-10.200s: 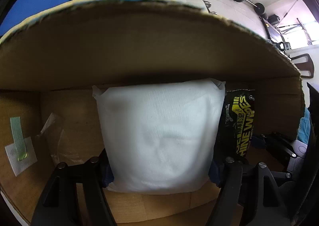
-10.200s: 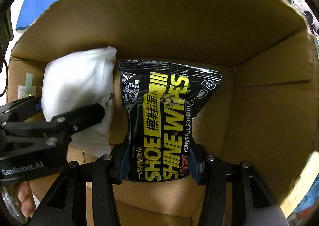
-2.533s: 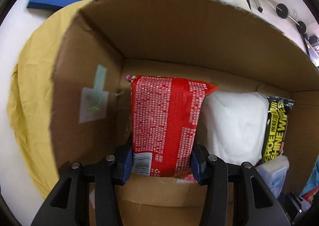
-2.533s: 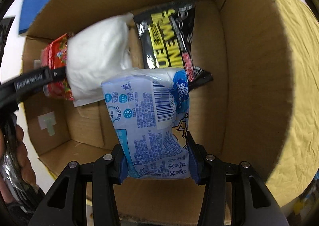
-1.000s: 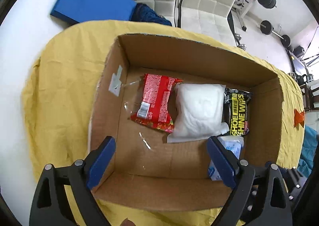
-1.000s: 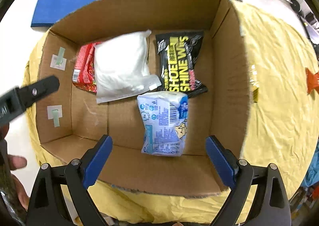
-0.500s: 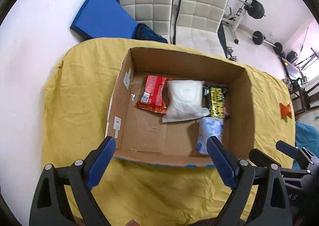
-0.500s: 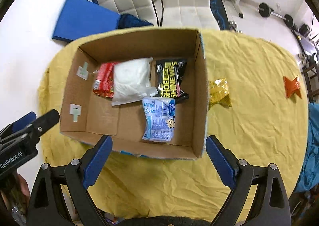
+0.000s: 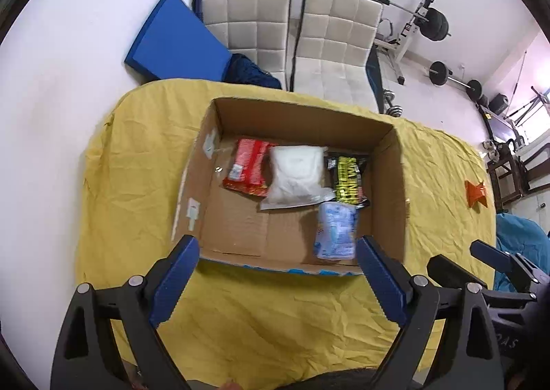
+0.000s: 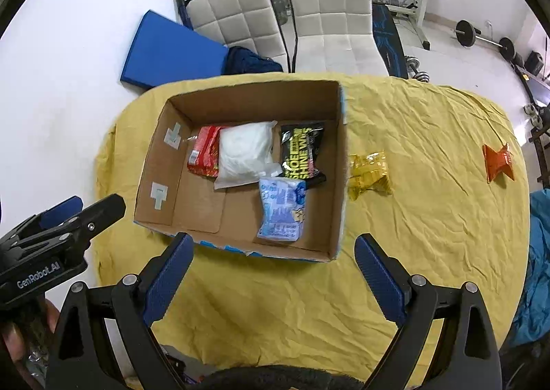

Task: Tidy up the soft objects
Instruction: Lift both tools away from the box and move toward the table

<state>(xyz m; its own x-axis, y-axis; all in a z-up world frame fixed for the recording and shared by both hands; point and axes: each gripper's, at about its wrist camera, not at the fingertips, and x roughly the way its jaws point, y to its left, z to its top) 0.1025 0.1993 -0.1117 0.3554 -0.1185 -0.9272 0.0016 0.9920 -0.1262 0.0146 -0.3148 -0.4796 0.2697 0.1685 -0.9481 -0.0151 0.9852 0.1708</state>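
An open cardboard box (image 9: 400,183) (image 10: 340,183) stands on a yellow-covered table (image 10: 429,135). Inside lie a red packet (image 9: 249,166) (image 10: 204,156), a white soft pack (image 9: 295,173) (image 10: 245,149), a black shoe-wipes pack (image 9: 349,178) (image 10: 302,152) and a pale blue wipes pack (image 9: 336,230) (image 10: 282,209). My left gripper (image 9: 276,252) hangs open and empty high above the box's near wall. My right gripper (image 10: 273,249) is also open and empty, above the near wall. On the cloth right of the box lie a gold wrapper (image 10: 369,171) and an orange wrapper (image 10: 496,163) (image 9: 476,193).
Two white padded chairs (image 10: 309,18), a blue mat (image 10: 172,53) and weight equipment (image 9: 436,25) stand beyond the table. Teal fabric (image 10: 538,252) hangs at the table's right edge. The left gripper's body (image 10: 51,238) shows in the right wrist view, a hand below it.
Both grippers have risen and pulled back from the box, so the whole box and table show now. All the packs in the box lie where they were.
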